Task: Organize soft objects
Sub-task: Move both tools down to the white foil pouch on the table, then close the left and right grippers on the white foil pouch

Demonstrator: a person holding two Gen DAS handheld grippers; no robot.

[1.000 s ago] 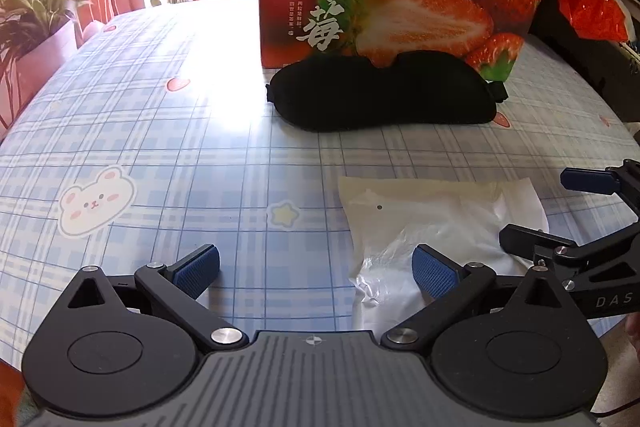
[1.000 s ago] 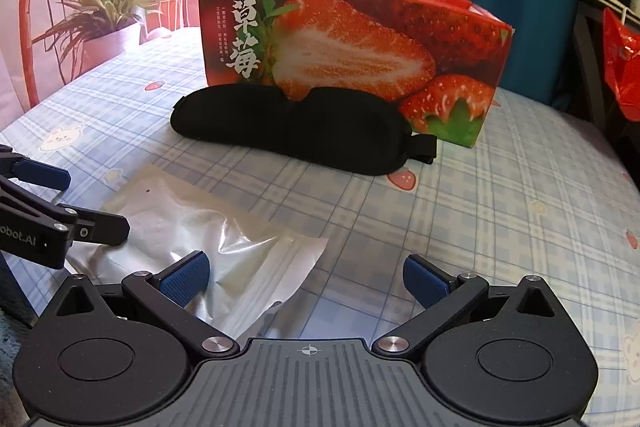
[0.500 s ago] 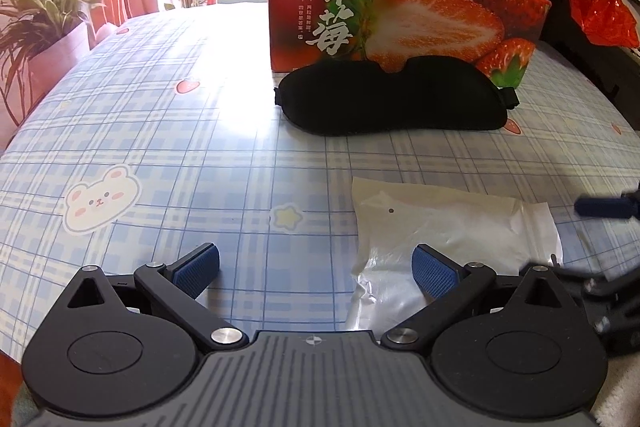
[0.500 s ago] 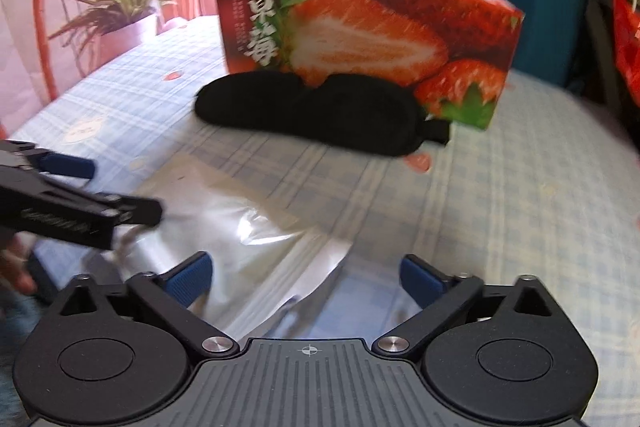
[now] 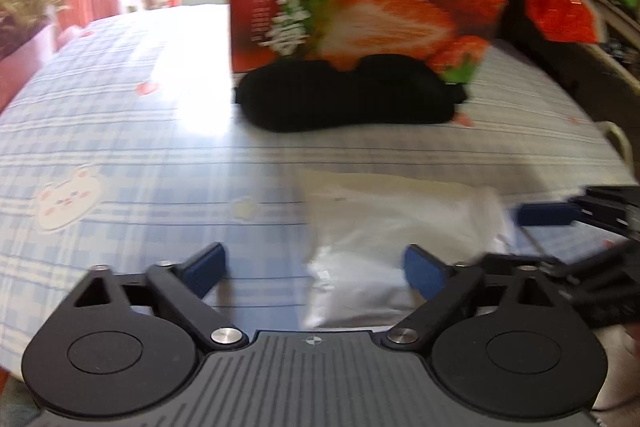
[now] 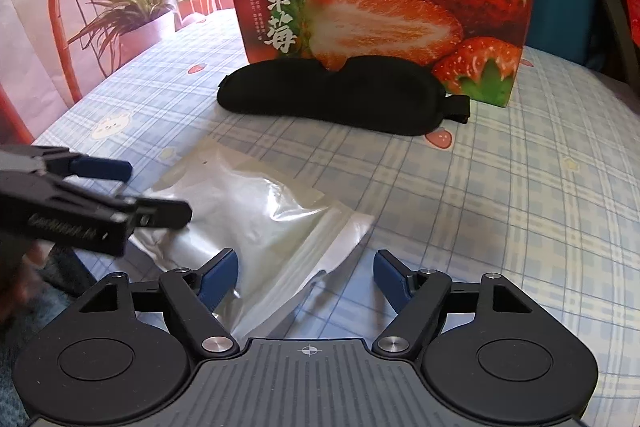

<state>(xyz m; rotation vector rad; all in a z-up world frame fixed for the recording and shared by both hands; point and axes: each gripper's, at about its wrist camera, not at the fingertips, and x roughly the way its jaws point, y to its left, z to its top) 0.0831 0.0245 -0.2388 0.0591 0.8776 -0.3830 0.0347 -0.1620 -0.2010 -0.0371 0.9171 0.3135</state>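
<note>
We've got the clear plastic bag (image 6: pixel 256 223) lying flat on the checked tablecloth (image 6: pixel 500 211), right under both grippers, w/ its long axis running from the near zip edge at the right gripper (image 6: pixel 306 279) diagonally away toward the left. The right gripper's jaws have just been closing; the bag's zip corner sits between them but the pads don't press it yet, so it's still unclenched. Same for the left gripper (image 5: pixel 314 269): jaws just been closing, bag's near edge between the blue pads, no grip we can see (that view is blurred). Both are about equally near, one per end of the bag. The black eye mask (image 6: pixel 344 93) lies further off, long axis across our view, touching the front of the strawberry box (image 6: pixel 380 11). Box reads 草莓 in big white characters; small print beside it too tiny to read. Faint lettering on the left gripper's side, not legible.
</note>
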